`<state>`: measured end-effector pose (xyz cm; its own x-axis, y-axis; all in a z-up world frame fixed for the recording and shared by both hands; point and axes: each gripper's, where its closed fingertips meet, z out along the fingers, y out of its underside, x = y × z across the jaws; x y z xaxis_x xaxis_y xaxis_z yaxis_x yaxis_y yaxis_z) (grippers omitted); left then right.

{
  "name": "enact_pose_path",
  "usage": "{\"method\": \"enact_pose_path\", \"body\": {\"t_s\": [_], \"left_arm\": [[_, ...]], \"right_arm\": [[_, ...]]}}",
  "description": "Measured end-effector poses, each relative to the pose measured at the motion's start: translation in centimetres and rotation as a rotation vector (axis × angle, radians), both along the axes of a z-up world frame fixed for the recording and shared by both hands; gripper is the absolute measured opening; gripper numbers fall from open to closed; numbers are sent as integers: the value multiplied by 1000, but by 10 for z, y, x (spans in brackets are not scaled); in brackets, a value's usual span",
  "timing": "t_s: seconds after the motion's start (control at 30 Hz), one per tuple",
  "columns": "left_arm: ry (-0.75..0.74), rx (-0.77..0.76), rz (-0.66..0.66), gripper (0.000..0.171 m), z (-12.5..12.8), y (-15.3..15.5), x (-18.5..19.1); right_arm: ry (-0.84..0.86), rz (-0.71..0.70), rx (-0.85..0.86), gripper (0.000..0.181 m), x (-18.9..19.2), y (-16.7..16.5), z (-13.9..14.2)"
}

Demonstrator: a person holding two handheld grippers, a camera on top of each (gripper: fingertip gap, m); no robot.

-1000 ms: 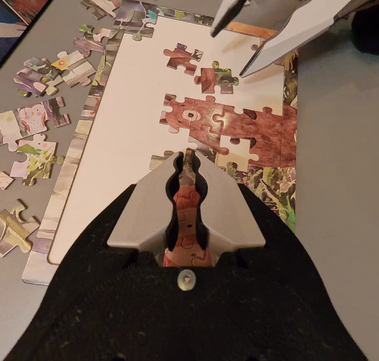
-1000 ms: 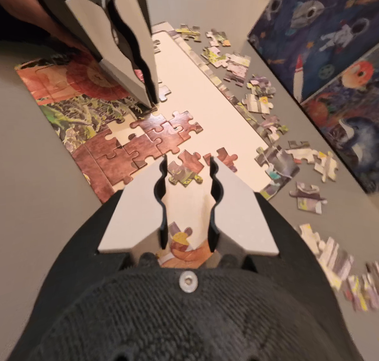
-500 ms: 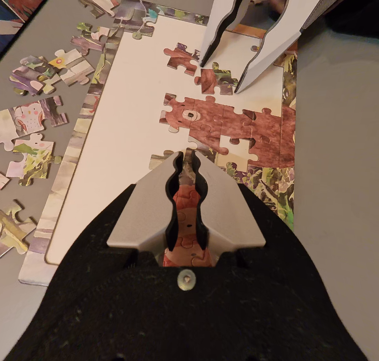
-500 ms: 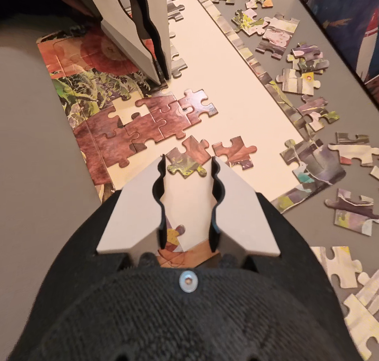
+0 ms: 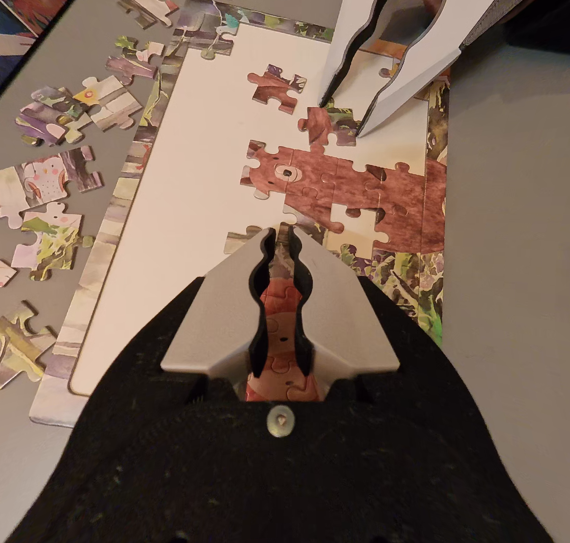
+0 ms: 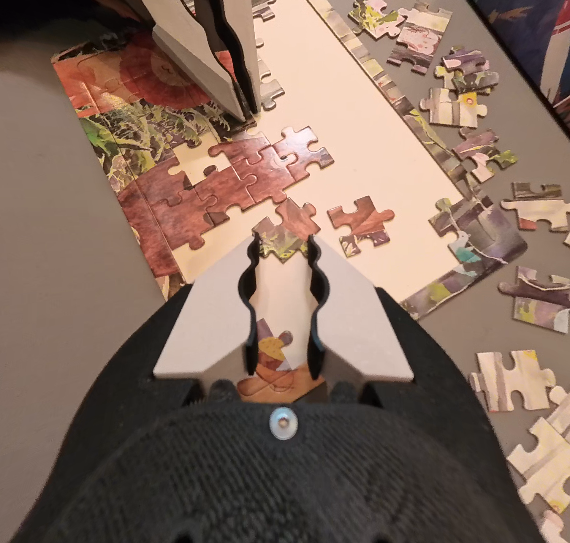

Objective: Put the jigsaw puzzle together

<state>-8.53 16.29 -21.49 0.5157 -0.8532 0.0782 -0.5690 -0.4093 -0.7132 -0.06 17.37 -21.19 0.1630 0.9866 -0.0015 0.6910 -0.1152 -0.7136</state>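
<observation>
the right gripper (image 6: 282, 240) is straddling a loose brown-and-green puzzle piece (image 6: 285, 230) on the cream tray board (image 6: 354, 121), its fingers spread to either side of the piece's green end. in the left wrist view the same gripper (image 5: 339, 118) is showing one tip at each side of that piece (image 5: 331, 125), seemingly touching its edges, though a firm pinch cannot be told. the piece is lying just beside the assembled brown bear section (image 6: 246, 176), its knob close to the section's upper edge, so it is likely being nudged toward a fit there.

the left gripper (image 5: 281, 232) is resting low on the finished foliage area (image 5: 401, 278), fingers nearly pressed together with only a narrow gap and nothing between them; it is probably steadying the tray.

a second brown loose piece (image 6: 361, 226) is sitting near the first, apart from it. bare board is lying open toward the tray's purple-grey border (image 5: 148, 145), giving room for sliding. one empty slot (image 5: 354, 226) is remaining inside the bear section. many loose pieces (image 5: 55, 176) are lying scattered on the grey table (image 5: 509, 250) outside the frame.
</observation>
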Motion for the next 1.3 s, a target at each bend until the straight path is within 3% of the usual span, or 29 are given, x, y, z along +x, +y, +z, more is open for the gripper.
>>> {"method": "enact_pose_path", "body": {"t_s": [0.53,0.7,0.83,1.0,1.3], "left_arm": [[0,0,0,9,0,0,0],[0,0,0,9,0,0,0],[2,2,0,9,0,0,0],[6,9,0,9,0,0,0],[5,8,0,9,0,0,0]], "right_arm": [[-44,-11,-63,28,16,-3,0],[-8,2,-73,37,16,-3,7],[66,-84,-15,50,11,17,14],[64,-162,-45,63,8,29,2],[109,-61,-150,53,-5,5,6]]}}
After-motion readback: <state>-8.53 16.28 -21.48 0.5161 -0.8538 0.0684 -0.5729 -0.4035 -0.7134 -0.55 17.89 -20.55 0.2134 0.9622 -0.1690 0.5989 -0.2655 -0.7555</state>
